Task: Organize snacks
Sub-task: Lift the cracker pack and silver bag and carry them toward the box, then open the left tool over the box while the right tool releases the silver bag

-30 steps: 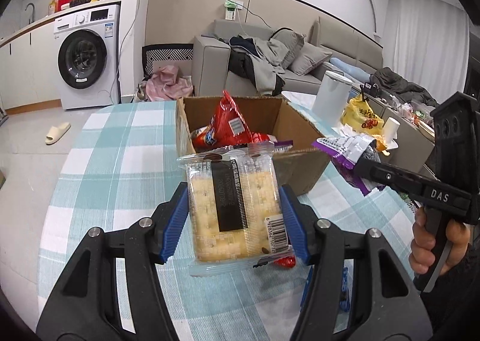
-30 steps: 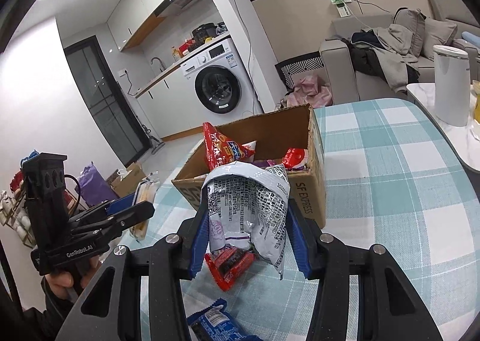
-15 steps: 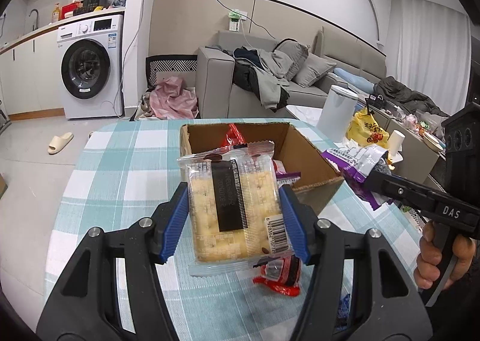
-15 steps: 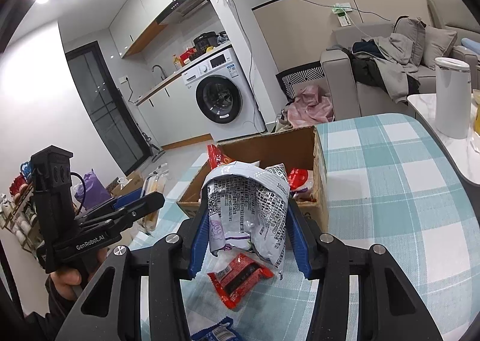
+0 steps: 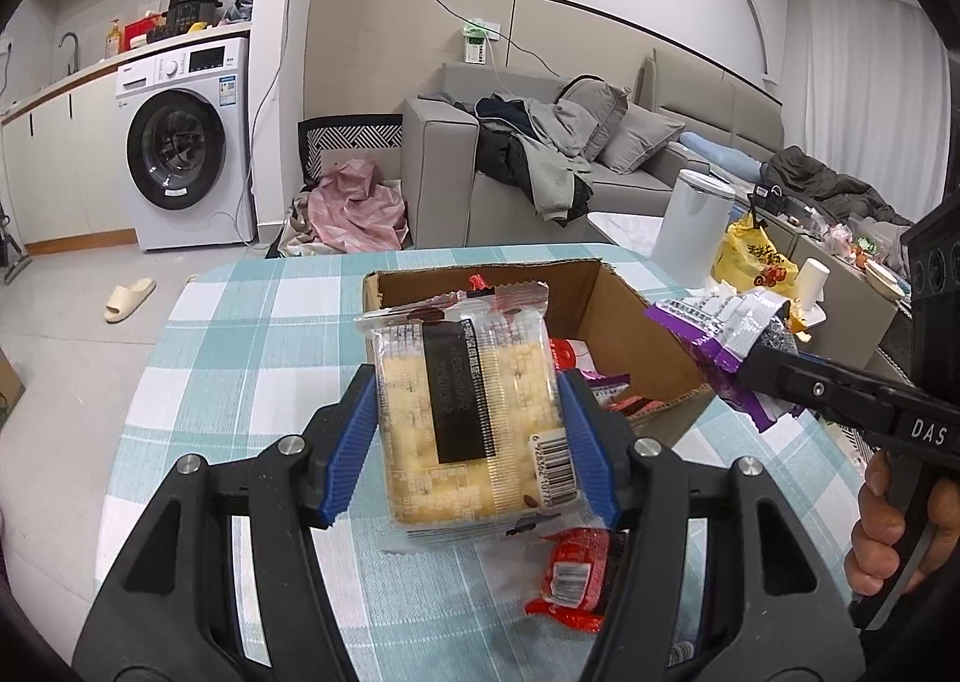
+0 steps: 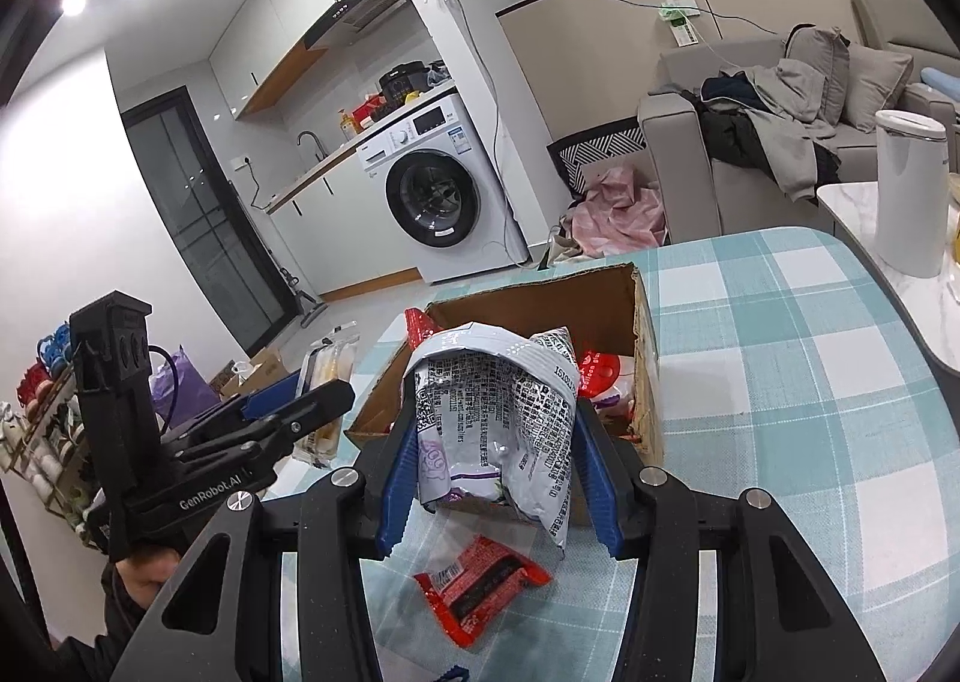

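My left gripper [image 5: 471, 436] is shut on a clear pack of yellow crackers [image 5: 468, 412] and holds it above the checked tablecloth, just short of the open cardboard box [image 5: 624, 322]. My right gripper [image 6: 495, 472] is shut on a silver and purple snack bag [image 6: 498, 424], held above the table in front of the same box [image 6: 645, 358]. The box holds several red and purple packets. A small red packet [image 6: 483, 589] lies on the cloth below the right gripper; it also shows in the left wrist view [image 5: 573, 571]. Each gripper appears in the other's view, the right one [image 5: 780, 376] and the left one [image 6: 294, 412].
The table has a teal and white checked cloth [image 5: 258, 358]. A white canister [image 6: 909, 190] stands on a side table at the right. A yellow bag [image 5: 756, 256] and a paper cup [image 5: 810, 280] are beyond it. A sofa and a washing machine are behind.
Both grippers have risen and drawn back a little with their packs. The box looks lower and farther in both views, and more of its inside shows.
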Demonstrator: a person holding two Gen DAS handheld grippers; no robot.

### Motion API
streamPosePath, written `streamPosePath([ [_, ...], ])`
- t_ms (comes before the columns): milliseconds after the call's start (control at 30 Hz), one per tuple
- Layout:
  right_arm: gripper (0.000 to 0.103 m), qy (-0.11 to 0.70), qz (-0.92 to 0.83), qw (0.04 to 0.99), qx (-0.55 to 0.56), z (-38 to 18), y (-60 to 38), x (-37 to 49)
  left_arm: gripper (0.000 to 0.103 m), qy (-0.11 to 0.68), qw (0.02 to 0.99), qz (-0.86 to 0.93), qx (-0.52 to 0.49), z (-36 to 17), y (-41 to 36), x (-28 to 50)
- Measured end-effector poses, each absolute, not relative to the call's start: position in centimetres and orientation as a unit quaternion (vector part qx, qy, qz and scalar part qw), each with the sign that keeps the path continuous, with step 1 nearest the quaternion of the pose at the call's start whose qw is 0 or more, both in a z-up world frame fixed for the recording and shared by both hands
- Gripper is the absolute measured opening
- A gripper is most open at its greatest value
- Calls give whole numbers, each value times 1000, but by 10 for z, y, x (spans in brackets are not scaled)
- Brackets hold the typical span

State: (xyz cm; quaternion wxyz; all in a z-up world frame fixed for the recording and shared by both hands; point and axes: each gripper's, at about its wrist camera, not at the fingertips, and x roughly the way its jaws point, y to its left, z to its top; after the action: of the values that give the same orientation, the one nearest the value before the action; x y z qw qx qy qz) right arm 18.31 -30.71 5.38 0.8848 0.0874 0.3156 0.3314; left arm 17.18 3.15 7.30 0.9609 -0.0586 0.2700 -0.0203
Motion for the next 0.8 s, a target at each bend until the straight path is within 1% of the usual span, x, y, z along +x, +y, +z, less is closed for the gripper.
streamPosePath([
  [800,48,338,319,881,92,37,-286,234,57,279,959,-22,-51,53,31,233],
])
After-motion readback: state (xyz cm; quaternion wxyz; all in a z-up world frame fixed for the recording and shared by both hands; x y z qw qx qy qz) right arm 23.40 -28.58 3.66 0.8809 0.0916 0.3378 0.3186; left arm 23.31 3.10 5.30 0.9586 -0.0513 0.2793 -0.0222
